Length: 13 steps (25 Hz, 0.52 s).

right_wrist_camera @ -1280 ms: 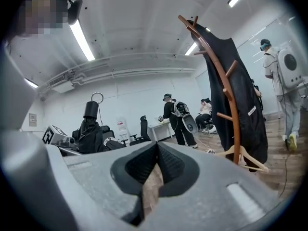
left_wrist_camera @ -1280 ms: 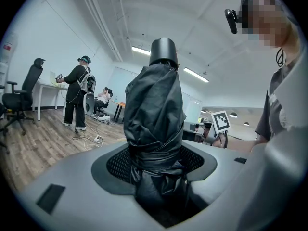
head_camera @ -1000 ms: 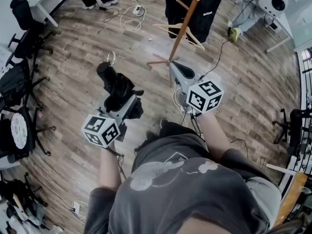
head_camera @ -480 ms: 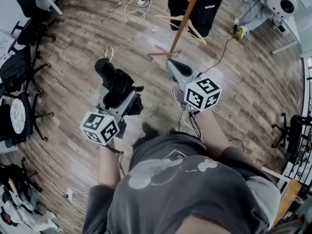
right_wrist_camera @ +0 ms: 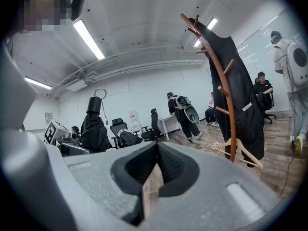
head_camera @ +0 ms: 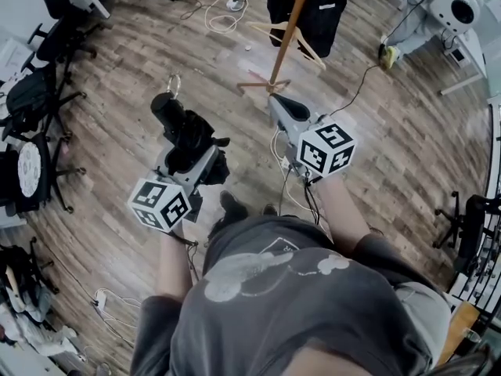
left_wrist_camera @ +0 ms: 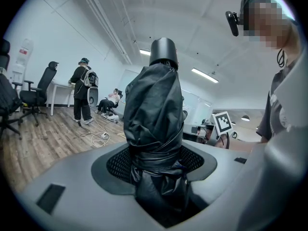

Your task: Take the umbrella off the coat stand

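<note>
A folded black umbrella (head_camera: 182, 130) with a round cap and a loop strap stands between the jaws of my left gripper (head_camera: 190, 157), which is shut on it. In the left gripper view the umbrella (left_wrist_camera: 156, 119) rises upright from the left gripper (left_wrist_camera: 157, 163) and fills the middle. My right gripper (head_camera: 283, 110) is shut with nothing in it, its tips pointing toward the foot of the wooden coat stand (head_camera: 286, 36). In the right gripper view the right gripper (right_wrist_camera: 156, 163) is below, the coat stand (right_wrist_camera: 219, 76) at right and the umbrella (right_wrist_camera: 94, 125) at left.
A black coat (head_camera: 317, 6) and a wooden hanger (head_camera: 297, 41) hang on the stand. Cables (head_camera: 218, 16) lie on the wood floor. Office chairs (head_camera: 35, 92) stand at the left, a white machine (head_camera: 450, 6) at the top right. People stand by a desk (right_wrist_camera: 183, 114).
The person has stepped back from the coat stand, so its foot sits a little farther from both grippers. The umbrella stays in the left gripper; the right stays shut.
</note>
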### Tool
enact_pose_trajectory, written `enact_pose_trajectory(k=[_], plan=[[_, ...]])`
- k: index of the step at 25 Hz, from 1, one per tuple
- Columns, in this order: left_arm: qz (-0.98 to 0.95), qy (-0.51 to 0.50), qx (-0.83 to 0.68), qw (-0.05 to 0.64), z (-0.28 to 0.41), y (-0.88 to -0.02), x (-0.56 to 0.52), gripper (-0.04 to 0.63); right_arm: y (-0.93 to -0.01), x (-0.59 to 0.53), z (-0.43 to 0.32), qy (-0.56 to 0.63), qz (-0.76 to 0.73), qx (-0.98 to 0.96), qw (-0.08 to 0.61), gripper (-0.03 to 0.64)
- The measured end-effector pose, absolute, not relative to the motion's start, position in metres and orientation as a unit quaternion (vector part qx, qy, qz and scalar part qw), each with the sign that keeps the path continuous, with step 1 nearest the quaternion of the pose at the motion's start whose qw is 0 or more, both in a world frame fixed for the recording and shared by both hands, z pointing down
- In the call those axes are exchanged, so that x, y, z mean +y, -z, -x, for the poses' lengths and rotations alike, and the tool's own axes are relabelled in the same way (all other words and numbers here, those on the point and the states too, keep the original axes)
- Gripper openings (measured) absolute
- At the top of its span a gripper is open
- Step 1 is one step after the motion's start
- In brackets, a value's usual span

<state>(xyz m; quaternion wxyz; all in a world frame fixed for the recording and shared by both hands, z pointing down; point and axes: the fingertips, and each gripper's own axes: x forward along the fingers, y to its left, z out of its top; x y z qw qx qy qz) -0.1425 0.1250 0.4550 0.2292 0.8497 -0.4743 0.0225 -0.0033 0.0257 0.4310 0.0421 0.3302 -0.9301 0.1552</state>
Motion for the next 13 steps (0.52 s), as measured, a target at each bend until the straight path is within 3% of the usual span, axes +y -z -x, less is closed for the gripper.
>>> enact_pose_trajectory(k=[13], plan=[[-0.839, -0.020, -0.502, 0.210, 0.116, -0.438, 0.170, 0.276, -0.415, 0.065, -0.013, -0.143, -0.296, -0.943, 0.042, -0.003]])
